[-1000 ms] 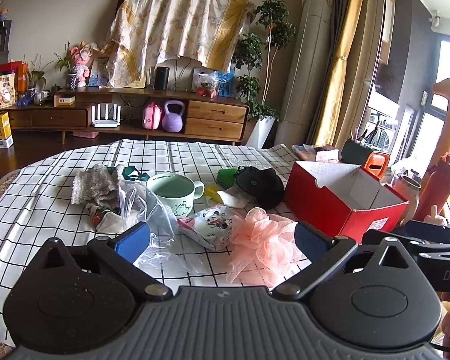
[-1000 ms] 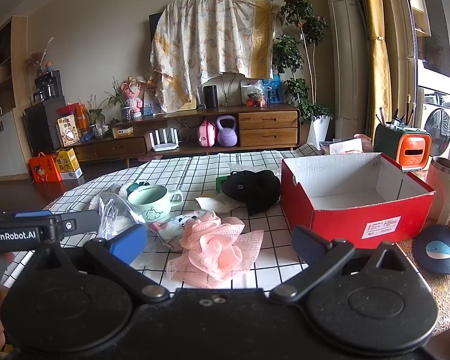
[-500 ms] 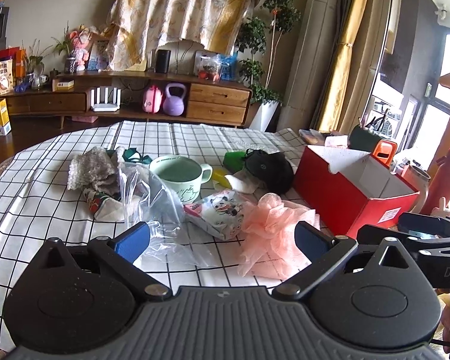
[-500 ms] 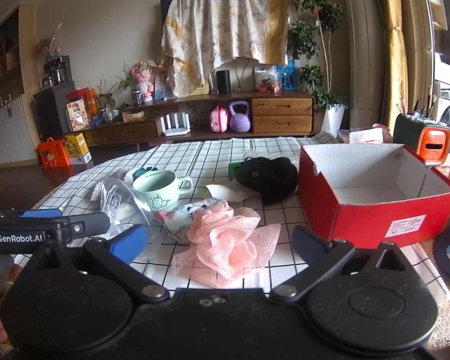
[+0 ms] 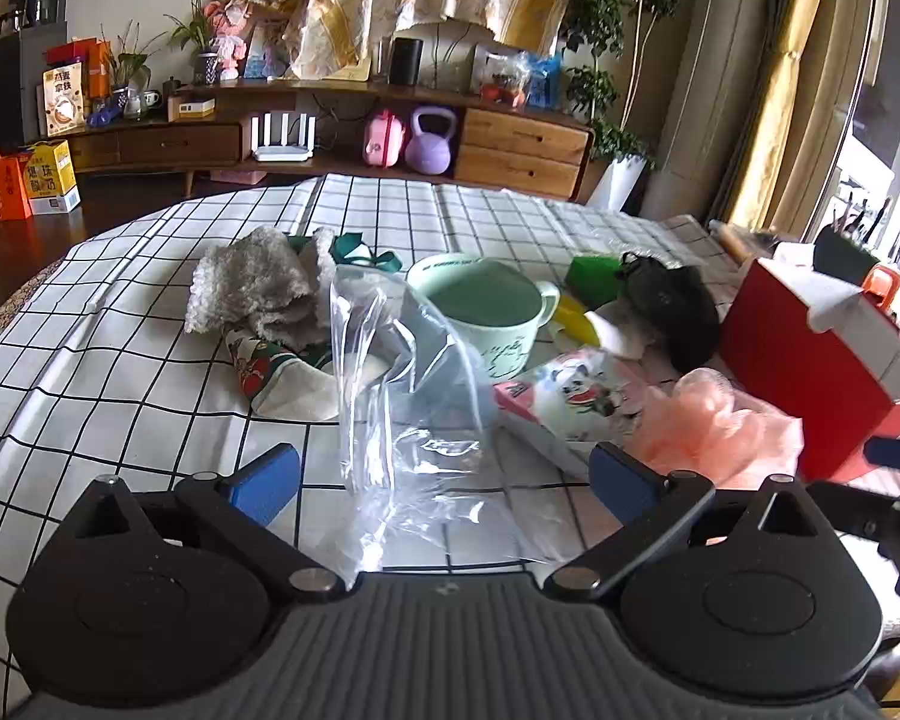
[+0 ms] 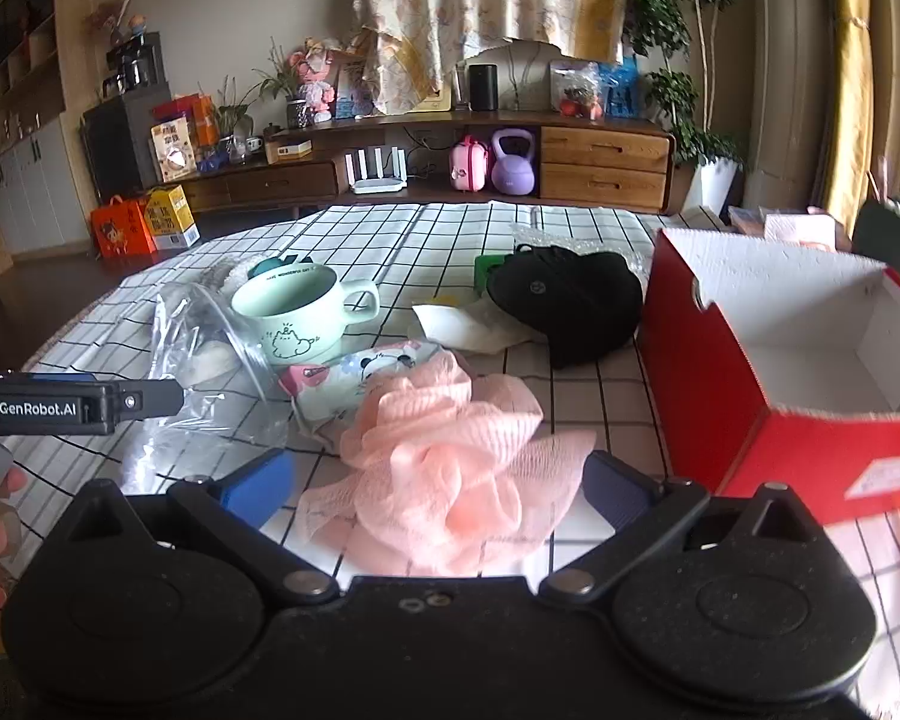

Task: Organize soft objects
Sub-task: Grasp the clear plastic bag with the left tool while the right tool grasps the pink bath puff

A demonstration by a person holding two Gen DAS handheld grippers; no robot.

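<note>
Since the earlier frame both grippers have advanced toward the clutter, which now sits larger and lower in each view. The left gripper (image 5: 444,474) is spread wide, holding nothing, with the clear plastic bag (image 5: 408,396) between its fingers at lower centre. The right gripper (image 6: 438,480), likewise released, brackets the pink mesh puff (image 6: 450,468) (lower centre, nearer this hand). The red box (image 6: 768,372) stands at right, mouth up.
</note>
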